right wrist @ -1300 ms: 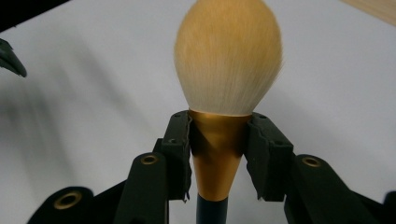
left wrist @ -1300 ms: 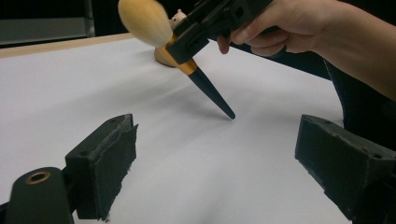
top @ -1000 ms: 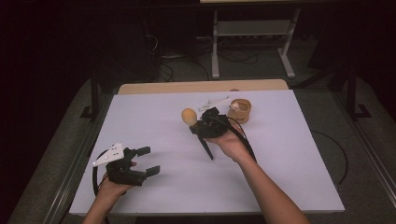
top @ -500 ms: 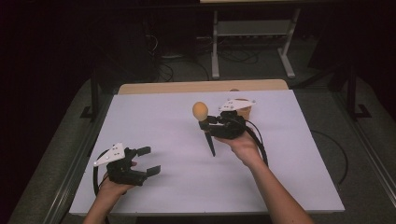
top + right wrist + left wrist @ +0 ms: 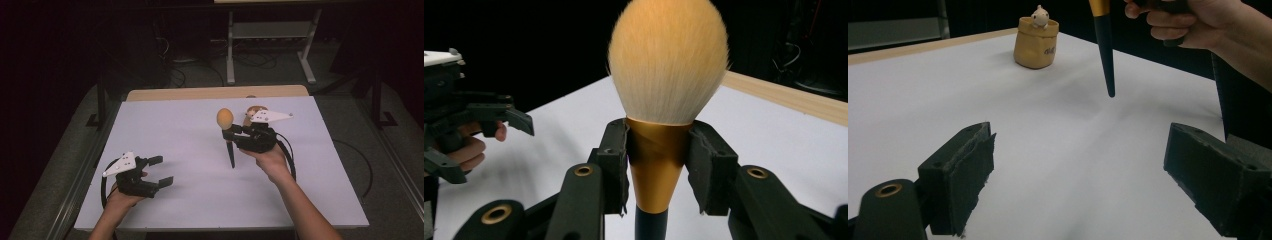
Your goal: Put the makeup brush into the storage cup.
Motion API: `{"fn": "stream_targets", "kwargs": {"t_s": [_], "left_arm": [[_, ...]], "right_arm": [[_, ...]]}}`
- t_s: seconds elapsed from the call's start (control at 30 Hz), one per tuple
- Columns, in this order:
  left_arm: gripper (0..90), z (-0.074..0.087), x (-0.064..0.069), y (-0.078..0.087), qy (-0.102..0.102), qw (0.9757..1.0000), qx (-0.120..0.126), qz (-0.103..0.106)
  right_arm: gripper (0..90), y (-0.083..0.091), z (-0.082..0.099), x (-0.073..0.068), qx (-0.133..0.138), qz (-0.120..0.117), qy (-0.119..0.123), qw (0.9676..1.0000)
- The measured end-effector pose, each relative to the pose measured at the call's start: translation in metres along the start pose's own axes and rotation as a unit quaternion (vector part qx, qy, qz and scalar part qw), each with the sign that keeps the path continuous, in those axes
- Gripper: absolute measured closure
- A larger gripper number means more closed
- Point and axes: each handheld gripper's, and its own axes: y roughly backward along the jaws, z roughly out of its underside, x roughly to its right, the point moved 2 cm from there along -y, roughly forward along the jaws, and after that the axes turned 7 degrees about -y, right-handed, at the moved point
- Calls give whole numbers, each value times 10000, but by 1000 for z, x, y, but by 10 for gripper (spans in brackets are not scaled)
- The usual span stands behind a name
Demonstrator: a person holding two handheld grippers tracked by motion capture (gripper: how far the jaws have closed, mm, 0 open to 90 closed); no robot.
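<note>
High view: left gripper [image 5: 159, 170] is resting near the table's [image 5: 165, 125] near-left corner, jaws spread wide, empty. Right gripper [image 5: 230, 131] is clamping a brush [image 5: 226, 131] upright above the centre, gold ferrule pinched, orange bristles up, black handle tapering down. A tan pouch [image 5: 1036, 42] is sitting near the far edge.

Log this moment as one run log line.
right gripper: shut on makeup brush, upright, lifted off table | left gripper: open, idle | pouch holder: far side
</note>
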Motion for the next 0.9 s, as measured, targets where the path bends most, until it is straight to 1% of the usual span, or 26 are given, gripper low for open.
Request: {"fn": "stream_targets", "kwargs": {"t_s": [0.07, 0.13, 0.2, 0.23, 0.3, 0.37, 0.4, 0.5, 0.53, 0.7, 0.73, 0.8, 0.83, 0.87, 0.9], "left_arm": [[120, -1, 0, -1, -39, 10000, 2, 3], [119, -3, 0, -2, 52, 10000, 41, 19], [117, -3, -1, -3, 61, 10000, 71, 31], [117, -6, -1, -5, 14, 10000, 39, 34], [117, -10, -1, -8, -53, 9999, 48, 77], [117, -11, 0, -9, -62, 9999, 65, 87], [117, -15, 1, -13, -143, 9998, 47, 134], [117, -18, 2, -17, -204, 9997, 42, 145], [117, -22, 2, -20, -290, 9994, 55, 166], [117, -28, 2, -27, -342, 9991, 109, 214], [118, -30, 2, -30, -390, 9989, 91, 251], [119, -31, 2, -32, -401, 9988, 102, 262], [124, -33, 1, -34, -439, 9985, 103, 301], [124, -34, 2, -35, -412, 9986, 110, 311], [124, -35, 2, -36, -427, 9985, 118, 313]], "right_arm": [[616, 3, 0, 0, 43, -42, -8, 10000], [616, 6, -1, 1, 103, -108, -22, 9999], [616, 7, -2, 2, 135, -113, -25, 9998], [616, 9, -2, 2, 176, -169, -39, 9997], [616, 11, -2, 2, 206, -193, -9, 9996], [616, 11, -2, 1, 220, -214, 5, 9995], [616, 12, -3, -1, 264, -207, 22, 9994], [616, 12, -4, -3, 285, -243, 15, 9993], [616, 12, -3, -5, 284, -265, 52, 9992], [616, 10, -3, -10, 302, -313, 50, 9990], [616, 10, -3, -12, 346, -332, 61, 9988], [616, 10, -3, -13, 355, -351, 64, 9987], [616, 10, -2, -15, 389, -354, 71, 9986], [615, 10, -2, -15, 395, -368, 83, 9985], [616, 9, -2, -15, 398, -380, 85, 9984]]}}
